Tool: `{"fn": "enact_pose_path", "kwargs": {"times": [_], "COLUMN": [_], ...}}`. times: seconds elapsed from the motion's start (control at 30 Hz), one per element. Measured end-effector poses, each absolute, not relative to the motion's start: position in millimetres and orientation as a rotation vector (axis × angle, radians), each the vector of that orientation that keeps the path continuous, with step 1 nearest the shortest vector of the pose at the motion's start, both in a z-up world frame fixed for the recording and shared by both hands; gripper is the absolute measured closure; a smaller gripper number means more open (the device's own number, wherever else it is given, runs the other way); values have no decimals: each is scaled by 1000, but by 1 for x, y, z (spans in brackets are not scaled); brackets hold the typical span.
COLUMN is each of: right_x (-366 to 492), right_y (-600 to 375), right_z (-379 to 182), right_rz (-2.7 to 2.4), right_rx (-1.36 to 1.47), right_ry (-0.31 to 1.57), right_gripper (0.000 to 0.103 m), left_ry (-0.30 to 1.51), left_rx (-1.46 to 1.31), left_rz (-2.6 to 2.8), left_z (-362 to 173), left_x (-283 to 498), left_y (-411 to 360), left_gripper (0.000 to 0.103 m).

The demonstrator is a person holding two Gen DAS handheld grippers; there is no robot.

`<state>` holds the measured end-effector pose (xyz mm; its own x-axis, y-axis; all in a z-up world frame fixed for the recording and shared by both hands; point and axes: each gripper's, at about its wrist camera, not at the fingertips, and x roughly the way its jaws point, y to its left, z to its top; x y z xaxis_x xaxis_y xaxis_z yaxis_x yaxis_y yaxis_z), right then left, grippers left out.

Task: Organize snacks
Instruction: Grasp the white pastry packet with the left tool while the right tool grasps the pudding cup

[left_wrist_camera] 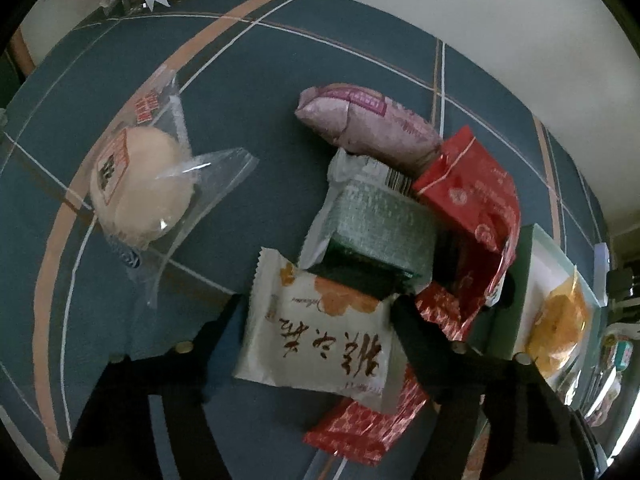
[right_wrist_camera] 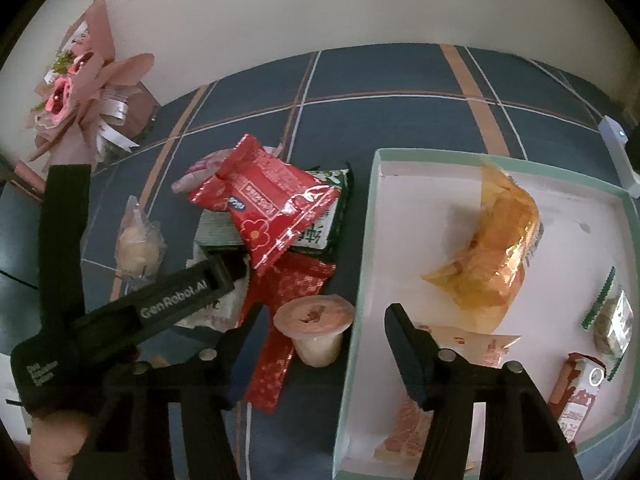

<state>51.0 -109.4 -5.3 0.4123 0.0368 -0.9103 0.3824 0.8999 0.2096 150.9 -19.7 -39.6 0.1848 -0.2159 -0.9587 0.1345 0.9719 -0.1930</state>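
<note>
Snack pile [left_wrist_camera: 372, 216] crowding box wall [right_wrist_camera: 360, 264] — tight

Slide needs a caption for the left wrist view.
Left tongs open around a white pastry packet beside piled snacks on a blue plaid cloth.

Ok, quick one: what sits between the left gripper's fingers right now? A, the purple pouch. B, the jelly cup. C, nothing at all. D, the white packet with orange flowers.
D: in the left wrist view the white packet with orange flowers lies between the open fingers of the left gripper, on top of a red wrapper.

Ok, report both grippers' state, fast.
Left gripper: open, fingers either side of the white snack packet.
Right gripper: open, holding nothing.
</note>
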Motion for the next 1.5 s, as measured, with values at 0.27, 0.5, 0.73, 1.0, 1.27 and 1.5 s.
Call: {"fn": "enact_pose_path", "kwargs": {"times": [0.27, 0.5, 0.73, 1.0, 1.27, 1.5], "right_x": [56, 59, 68, 74, 73, 65], "right_y": [-99, -97, -86, -69, -62, -68], "right_z": [-8, -12, -21, -27, -37, -41], "right_rz": [-176, -186, -141, -119, -138, -121], "right_rx": [415, 394, 414, 359, 327, 388], "right_ry": [1143, 1152, 1184, 1227, 1273, 1283], "right_gripper": [55, 55, 55, 55, 55, 55], "left_ry": [1402, 1413, 1421, 1427, 1428, 1432], "left_rx": [-76, -87, -107, -109, -51, -30], "left_rz": [-212, -184, -172, -160, -181, -189], "left_z": [-45, -50, -41, -35, -38, -43], "left_x": [154, 158, 161, 155, 147, 140], "left_y": [-14, -5, 20, 22, 0, -14], "left_gripper": [31, 31, 31, 31, 31, 31]}}
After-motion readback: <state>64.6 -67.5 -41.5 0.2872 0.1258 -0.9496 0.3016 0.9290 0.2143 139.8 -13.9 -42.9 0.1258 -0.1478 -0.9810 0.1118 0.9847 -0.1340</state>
